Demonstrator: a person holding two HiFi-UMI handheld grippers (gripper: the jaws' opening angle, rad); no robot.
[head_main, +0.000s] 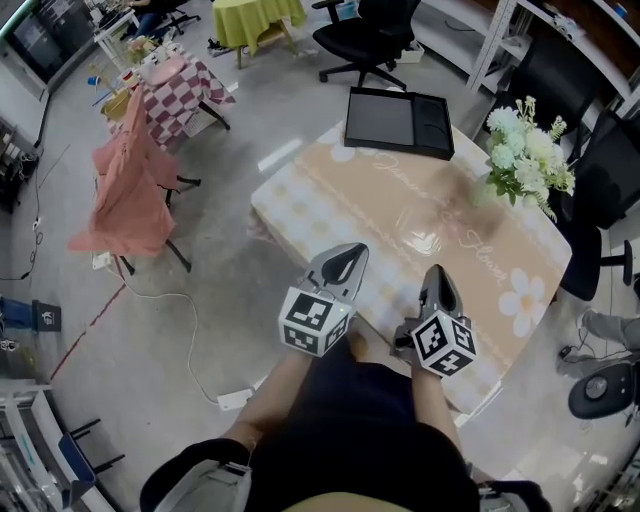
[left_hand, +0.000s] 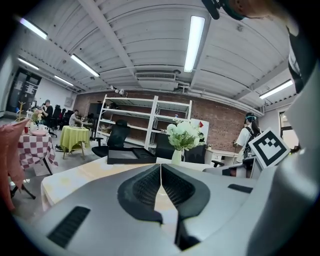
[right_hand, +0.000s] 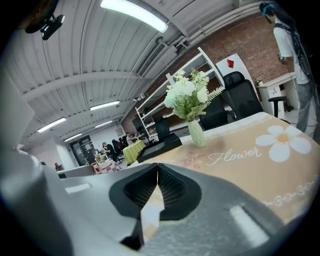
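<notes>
**Left hand-held gripper (head_main: 347, 258) and right hand-held gripper (head_main: 437, 275) hang above the bench (head_main: 330, 205)**

Both sit side by side over the bench's 6 o'clock edge, pointing toward 12 o'clock. Each has its jaws pressed together with nothing between them. A vase of white flowers (head_main: 522, 150) stands at 2 o'clock on the bench, well apart from both. A black tray (head_main: 395, 122) lies at the 12 o'clock end.
</notes>
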